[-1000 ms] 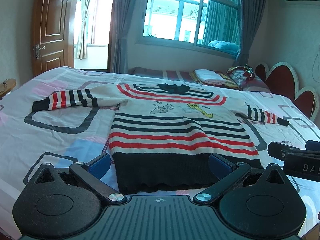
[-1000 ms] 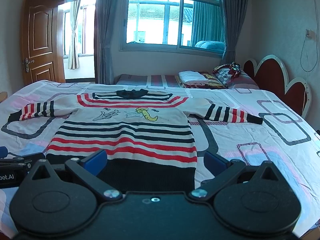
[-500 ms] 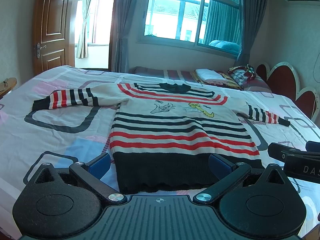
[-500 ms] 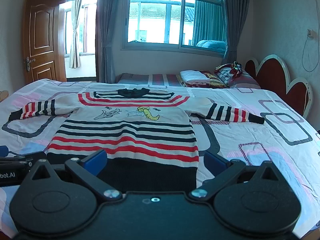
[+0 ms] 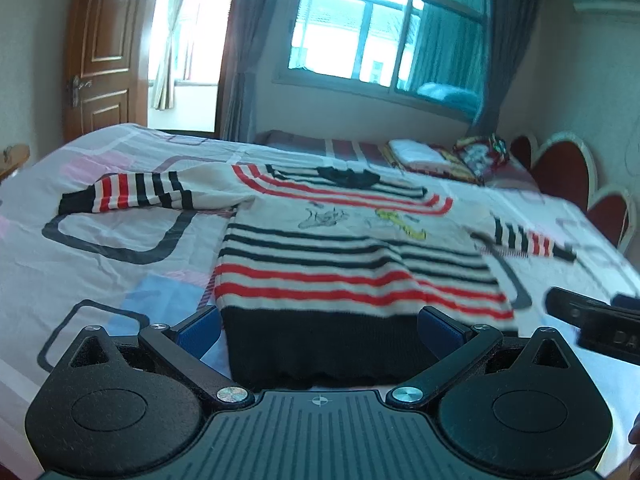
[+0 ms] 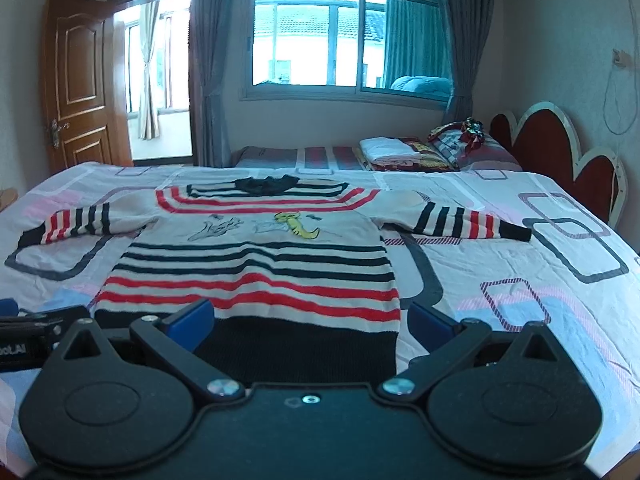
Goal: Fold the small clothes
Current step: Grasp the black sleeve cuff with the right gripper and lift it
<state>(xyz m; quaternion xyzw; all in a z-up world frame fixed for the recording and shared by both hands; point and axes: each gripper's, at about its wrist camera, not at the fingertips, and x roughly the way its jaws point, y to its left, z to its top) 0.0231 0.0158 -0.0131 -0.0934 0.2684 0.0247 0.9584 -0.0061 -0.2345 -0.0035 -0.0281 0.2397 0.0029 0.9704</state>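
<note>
The striped sweater (image 6: 256, 256) lies flat and face up on the bed (image 6: 520, 280), both sleeves spread outward, the black collar toward the window (image 6: 344, 36) and the black hem nearest the cameras. The body carries black and red bands and a small cartoon print on the chest.

The left gripper (image 5: 318, 330) is released: its 2 blue-padded fingers (image 5: 200, 330) stand wide apart, straddling the black hem without touching it as far as the view shows. The left pad sits just beside the hem's left corner; the right pad overlaps the hem's right part in the picture.

The right gripper (image 6: 310, 322) is likewise released, with its 2 fingers (image 6: 190, 320) spread across the hem. Contact with the fabric cannot be confirmed from this view.

Each gripper appears at the edge of the other camera's view: the right unit enters the left wrist view from the right side, and the left unit enters the right wrist view from the left side.

Surroundings:
- Folded linen (image 6: 390, 150) and patterned bedding (image 6: 460, 140) lie at the far end of the bed, well apart from the sweater.
- A red scalloped headboard (image 6: 560, 148) stands to the right.
- A wooden door (image 6: 78, 84) stands open at the left, beside grey curtains (image 6: 210, 64).

The left wrist view is motion-blurred.
</note>
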